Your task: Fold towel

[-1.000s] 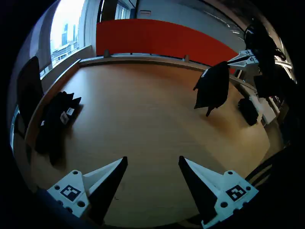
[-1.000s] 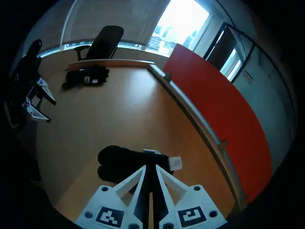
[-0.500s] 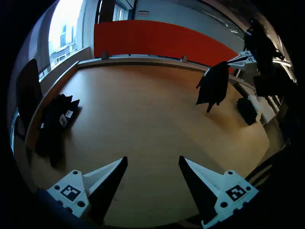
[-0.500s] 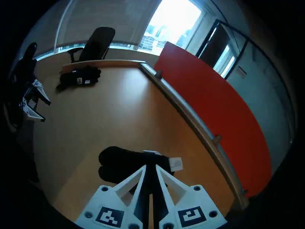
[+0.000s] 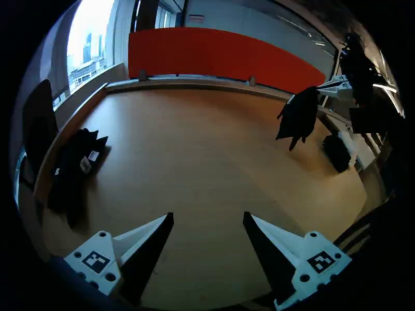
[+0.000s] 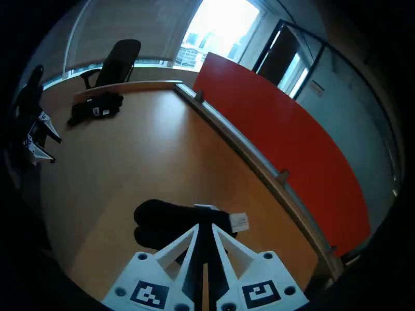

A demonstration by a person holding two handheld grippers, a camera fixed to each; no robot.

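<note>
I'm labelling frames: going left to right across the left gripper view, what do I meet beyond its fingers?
Black chair, dark cloth pile, hanging dark towel, right gripper.

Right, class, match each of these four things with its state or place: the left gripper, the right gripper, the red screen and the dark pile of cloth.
Things
1. left gripper
2. right gripper
3. red screen
4. dark pile of cloth

States or places
A. lying on the table, near the chair
B. shut on a black towel
C. open, holding nothing
D. standing upright along one edge of the table

Pairs: 1-C, 2-B, 3-D, 4-A.
</note>
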